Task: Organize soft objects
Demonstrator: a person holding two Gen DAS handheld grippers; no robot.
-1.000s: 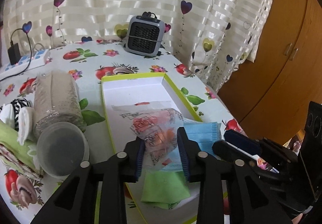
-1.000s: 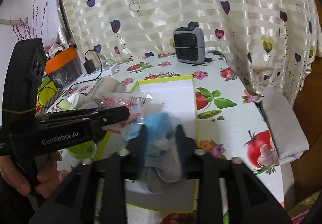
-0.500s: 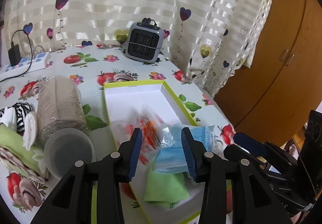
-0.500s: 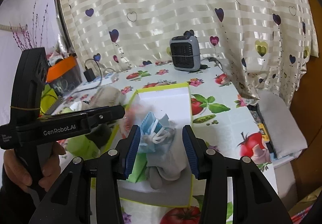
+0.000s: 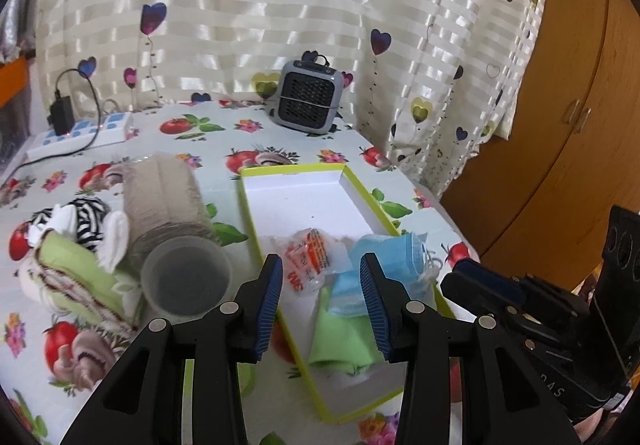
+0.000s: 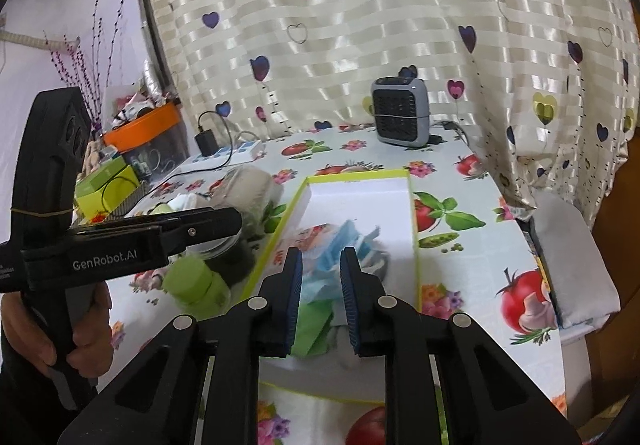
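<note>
"GenRobot.AI" is printed on the left gripper [image 6: 224, 223], whose jaws are parted and empty. In the yellow-rimmed box [image 5: 362, 187] on the desk [image 5: 208, 141] are seen blue masks [image 5: 384, 257], an orange-printed packet [image 5: 310, 259] and a green cloth [image 5: 340, 341]. The right gripper [image 6: 319, 293] jaws are held apart, gripping nothing.

Black left gripper [image 5: 320, 301], blue ribbed pads, silver screws, white GenRobot.AI lettering, bare-skinned hand [image 6: 52, 333]

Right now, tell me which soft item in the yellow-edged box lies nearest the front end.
The folded lime-green cloth: it lies at the near end of the yellow-edged white box, while the blue face masks and orange-printed plastic packet sit farther back.
</note>
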